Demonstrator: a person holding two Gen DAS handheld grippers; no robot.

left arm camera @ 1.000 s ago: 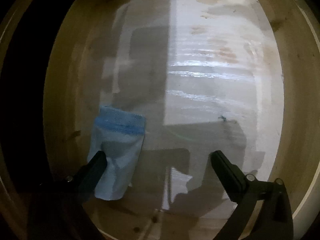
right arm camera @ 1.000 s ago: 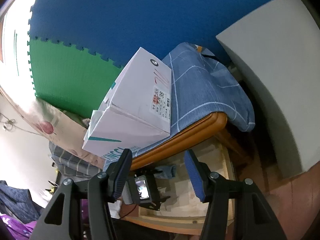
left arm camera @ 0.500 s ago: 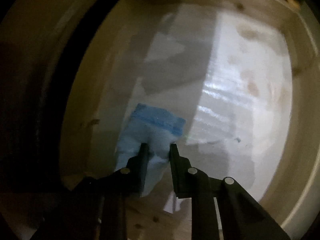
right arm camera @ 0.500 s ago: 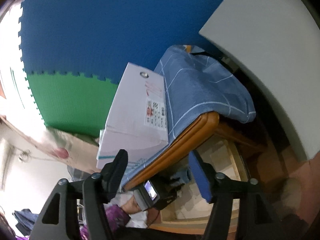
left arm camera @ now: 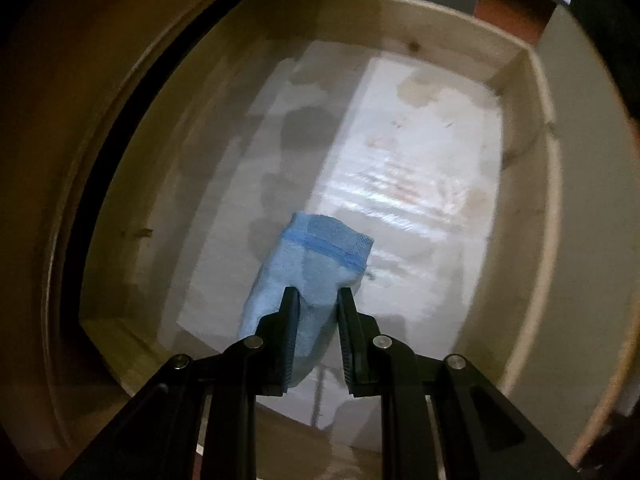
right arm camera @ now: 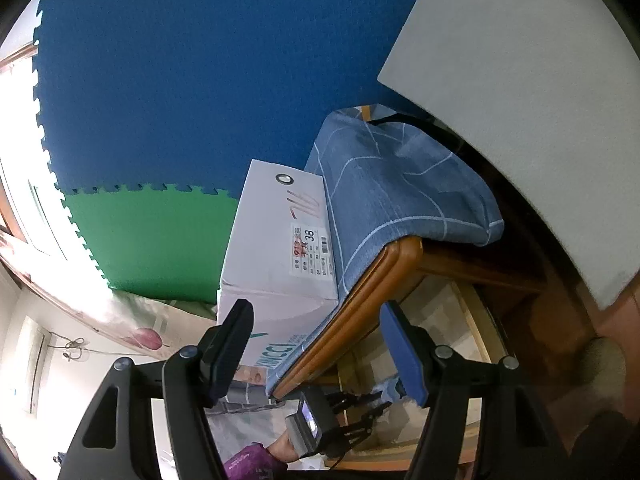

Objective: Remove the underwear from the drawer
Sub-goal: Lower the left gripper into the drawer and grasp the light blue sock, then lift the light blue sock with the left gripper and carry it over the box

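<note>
Blue and green interlocking foam mats [right arm camera: 172,92] fill the backdrop in the right wrist view, with a pale grey flat panel [right arm camera: 520,80] slanting across the upper right. Below them a wooden bed frame with a rounded orange-brown edge [right arm camera: 360,300] carries a blue bedsheet with thin white check lines [right arm camera: 392,192]. On the sheet rests a white cardboard shoe box with a "38" size label [right arm camera: 276,248].

Under the frame edge, a pale pine drawer with plain board walls [left arm camera: 536,184] stands pulled out; its floor is covered by a glossy whitish liner [left arm camera: 400,184] with faint brown stains and bright glare streaks. Left part of the drawer interior lies in shadow.

Right gripper [right arm camera: 320,344]: black frame, one dark pad and one blue pad, fingers spread wide with nothing between them, held in the air and looking toward the bed and drawer. Between its fingers, lower down, the left gripper [left arm camera: 318,312] shows from outside, with its small camera screen lit, reaching into the drawer; a purple sleeve [right arm camera: 248,460] shows behind it.

Left gripper, own view: black fingers drawn close together, pinching a fold of the light blue underwear with a darker blue stitched waistband [left arm camera: 316,264]. The garment hangs out ahead of the fingertips, waistband end farthest from the camera, over the liner near the drawer's nearer end. Whether its far end touches the liner I cannot tell.
</note>
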